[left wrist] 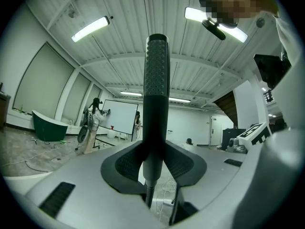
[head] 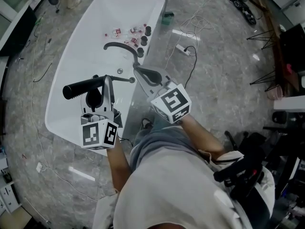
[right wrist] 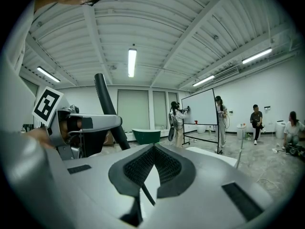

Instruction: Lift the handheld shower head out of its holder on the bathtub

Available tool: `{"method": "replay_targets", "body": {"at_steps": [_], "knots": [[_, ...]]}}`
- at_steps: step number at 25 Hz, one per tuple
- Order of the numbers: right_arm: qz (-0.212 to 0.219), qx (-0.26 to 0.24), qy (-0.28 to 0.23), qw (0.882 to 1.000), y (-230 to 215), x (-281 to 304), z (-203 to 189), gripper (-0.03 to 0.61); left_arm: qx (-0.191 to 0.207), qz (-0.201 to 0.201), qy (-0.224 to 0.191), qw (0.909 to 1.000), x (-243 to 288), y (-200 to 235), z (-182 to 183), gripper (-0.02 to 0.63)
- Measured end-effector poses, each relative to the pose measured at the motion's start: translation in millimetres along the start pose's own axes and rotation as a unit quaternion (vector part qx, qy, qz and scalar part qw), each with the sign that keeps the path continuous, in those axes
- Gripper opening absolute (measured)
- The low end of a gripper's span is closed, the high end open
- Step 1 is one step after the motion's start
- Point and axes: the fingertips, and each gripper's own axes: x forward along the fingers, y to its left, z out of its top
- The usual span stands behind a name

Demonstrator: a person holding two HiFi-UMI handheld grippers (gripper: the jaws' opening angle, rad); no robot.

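Shower head is clamped crosswise in left gripper, its long axis running out to that gripper's left above bathtub, while right gripper sits just beside, jaws together; only left gripper view shows pads pinching the hose end.

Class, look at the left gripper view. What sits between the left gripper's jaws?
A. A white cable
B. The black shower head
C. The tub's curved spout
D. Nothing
B: the left gripper is clamped on the black shower head, whose handle stands up between its jaws.
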Motion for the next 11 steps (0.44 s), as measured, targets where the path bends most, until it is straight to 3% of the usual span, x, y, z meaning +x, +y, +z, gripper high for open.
{"method": "replay_targets", "body": {"at_steps": [11], "knots": [[0.002, -0.012, 0.011, 1.000, 2, 9, -12, 0.017, -0.017, -0.006, 0.006, 0.9998, 4, 6, -12, 0.149]]}}
